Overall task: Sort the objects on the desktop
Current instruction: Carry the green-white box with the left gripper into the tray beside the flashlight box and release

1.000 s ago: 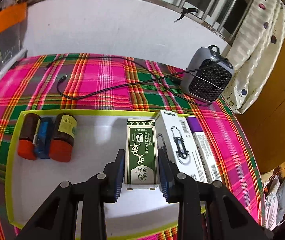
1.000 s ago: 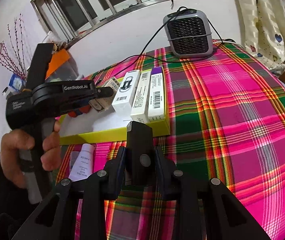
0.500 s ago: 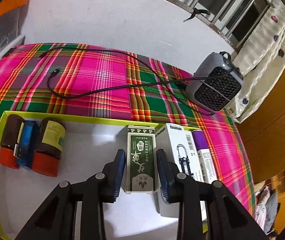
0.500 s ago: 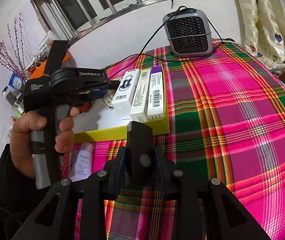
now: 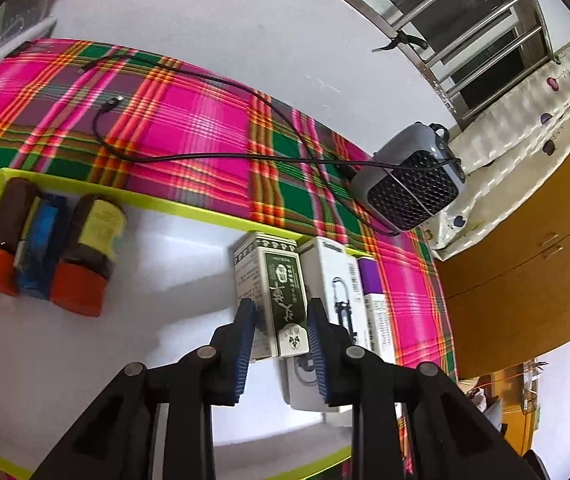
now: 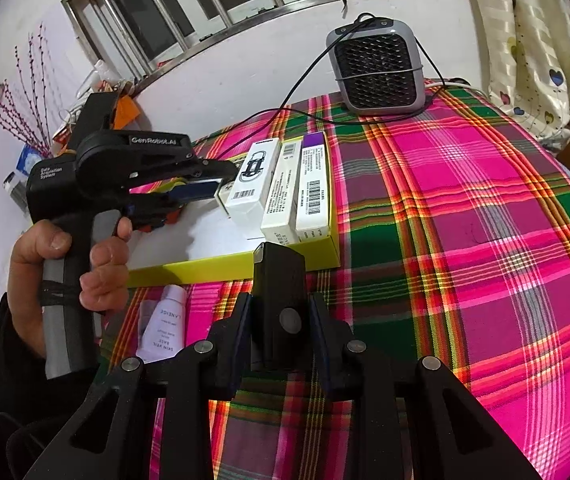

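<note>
L wrist view: left gripper (image 5: 277, 334) jaws clamped on green-and-white cardboard box (image 5: 285, 300), held low in yellow-rimmed white tray (image 5: 61, 184), just left of white carton w/ carabiner print (image 5: 335, 280). Two brown red-capped bottles (image 5: 81, 264) far left. To place well: set box flush vs carton, flat on the floor, before release. R wrist view: right gripper (image 6: 281, 334) jaws closed on black rectangular block (image 6: 281, 280), near side of tray; white Laneige tube (image 6: 165, 326) on plaid cloth (image 6: 465, 220).
</note>
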